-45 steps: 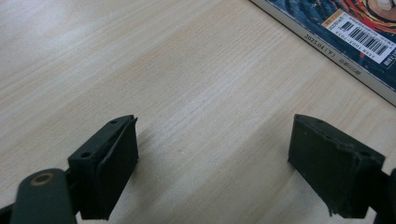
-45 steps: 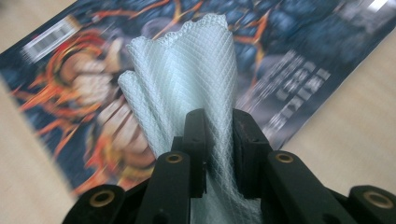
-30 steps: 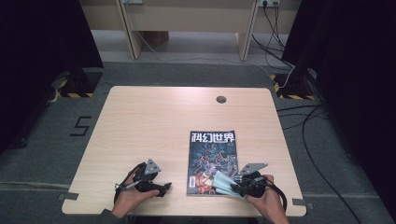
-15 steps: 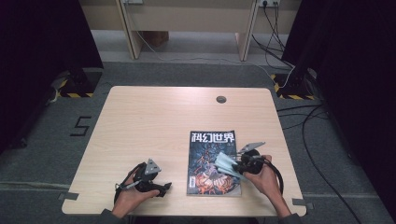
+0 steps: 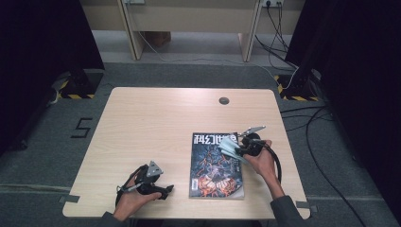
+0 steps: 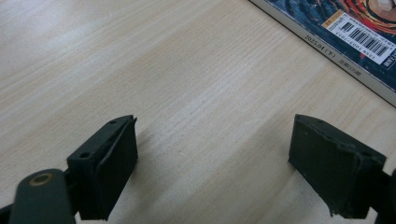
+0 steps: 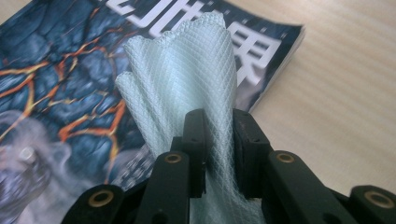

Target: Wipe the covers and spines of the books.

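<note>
A magazine point(image 5: 215, 165) with a dark cover and white characters lies flat on the wooden table's right half. My right gripper point(image 5: 236, 149) is shut on a pale green waffle-textured cloth point(image 5: 228, 146), held over the magazine's upper right corner. In the right gripper view the cloth point(image 7: 187, 84) stands folded between the two black jaws of my right gripper point(image 7: 218, 144), above the magazine point(image 7: 60, 84). My left gripper point(image 5: 165, 190) rests low on the table near the front edge, left of the magazine. Its jaws stand wide apart with bare wood between them, my left gripper point(image 6: 212, 154) short of the magazine's barcode corner point(image 6: 359, 37).
The table point(image 5: 151, 123) has a round cable hole point(image 5: 223, 100) near its far edge. Cables point(image 5: 307, 118) run over the floor to the right. Desk legs and dark curtains stand beyond the far side.
My right hand has carried the cloth away from the front edge, up along the magazine's right side to its upper right corner. The left gripper has stayed put.
</note>
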`<act>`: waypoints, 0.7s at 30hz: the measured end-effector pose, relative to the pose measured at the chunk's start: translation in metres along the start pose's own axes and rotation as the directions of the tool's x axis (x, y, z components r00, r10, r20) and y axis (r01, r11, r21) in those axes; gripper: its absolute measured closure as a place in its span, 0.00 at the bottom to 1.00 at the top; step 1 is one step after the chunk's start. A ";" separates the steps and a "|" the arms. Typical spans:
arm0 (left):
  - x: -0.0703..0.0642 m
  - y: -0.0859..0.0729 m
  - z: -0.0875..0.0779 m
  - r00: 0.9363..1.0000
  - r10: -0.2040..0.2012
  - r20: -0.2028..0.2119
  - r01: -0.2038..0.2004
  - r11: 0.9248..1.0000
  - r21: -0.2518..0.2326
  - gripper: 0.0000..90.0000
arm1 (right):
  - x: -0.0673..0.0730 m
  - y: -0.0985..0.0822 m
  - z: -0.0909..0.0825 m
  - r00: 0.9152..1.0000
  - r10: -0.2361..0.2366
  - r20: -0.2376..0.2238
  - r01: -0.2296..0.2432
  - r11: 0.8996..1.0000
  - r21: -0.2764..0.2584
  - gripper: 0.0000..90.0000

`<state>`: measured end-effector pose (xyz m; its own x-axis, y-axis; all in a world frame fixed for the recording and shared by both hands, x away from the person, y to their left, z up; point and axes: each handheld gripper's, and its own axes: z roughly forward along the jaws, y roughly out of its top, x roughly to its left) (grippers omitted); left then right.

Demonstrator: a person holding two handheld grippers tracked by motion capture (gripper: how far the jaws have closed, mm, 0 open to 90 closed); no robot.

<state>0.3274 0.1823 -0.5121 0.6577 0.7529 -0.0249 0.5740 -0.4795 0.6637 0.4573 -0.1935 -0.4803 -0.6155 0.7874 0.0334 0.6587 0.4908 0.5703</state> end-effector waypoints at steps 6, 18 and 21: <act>0.000 0.000 0.000 1.000 0.000 0.001 0.000 1.000 0.000 0.16 | -0.015 0.016 0.011 1.000 0.013 0.019 -0.013 1.000 -0.009 0.86; 0.000 0.000 0.000 1.000 -0.001 0.000 0.001 1.000 0.000 0.16 | -0.024 0.031 0.022 0.998 0.040 0.049 -0.039 0.999 -0.018 0.86; 0.000 0.000 0.000 1.000 0.001 0.001 -0.001 1.000 0.000 0.16 | -0.019 0.037 0.023 0.998 0.003 0.069 -0.003 1.000 0.001 0.86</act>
<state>0.3278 0.1821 -0.5120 0.6589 0.7518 -0.0248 0.5732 -0.4804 0.6638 0.5029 -0.1816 -0.4789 -0.5825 0.8126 -0.0220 0.6605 0.4889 0.5698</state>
